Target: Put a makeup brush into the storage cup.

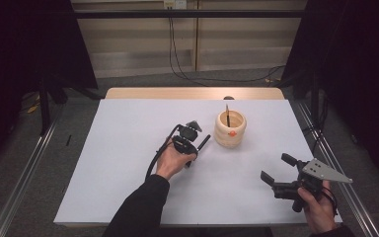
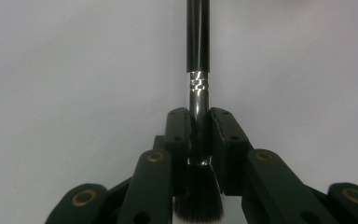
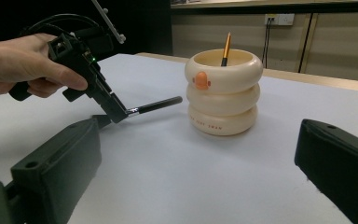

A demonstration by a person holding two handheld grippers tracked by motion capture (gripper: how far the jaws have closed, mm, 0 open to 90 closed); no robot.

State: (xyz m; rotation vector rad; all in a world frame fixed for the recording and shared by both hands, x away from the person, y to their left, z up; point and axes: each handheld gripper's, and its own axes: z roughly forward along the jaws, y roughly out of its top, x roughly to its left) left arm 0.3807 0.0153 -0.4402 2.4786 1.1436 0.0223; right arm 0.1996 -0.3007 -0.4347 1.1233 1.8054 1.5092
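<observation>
- The left claw [image 2: 199,135] is clamped on a makeup brush [image 2: 198,70], its two jaws pinching the silver ferrule just above the dark bristles; gripping there, at the stiff metal neck, likely keeps the brush from swivelling.
- The black handle runs straight out ahead of the jaws at 12 o'clock in the left gripper view, so the long end is free to lead, which suits dropping it handle-first or re-aiming it.
- In the right gripper view the brush [image 3: 154,105] is held low and nearly level above the desk [image 3: 177,168], its handle tip pointing toward the holder but stopping short of it.
- In the high view the left claw [image 1: 191,137] sits near the desk's middle, with the cream ringed holder [image 1: 230,129] just beside it at about 3 o'clock.
- The holder stands upright, open mouth up, already carrying an orange-handled pencil-like tool [image 3: 225,48] that leans against its rim; it looks like the place where the brush is meant to go.
- The right claw [image 1: 277,174] rests at 5 o'clock from the holder, well apart, jaws spread wide and gripping nothing, apparently parked clear so the left hand has room.
</observation>
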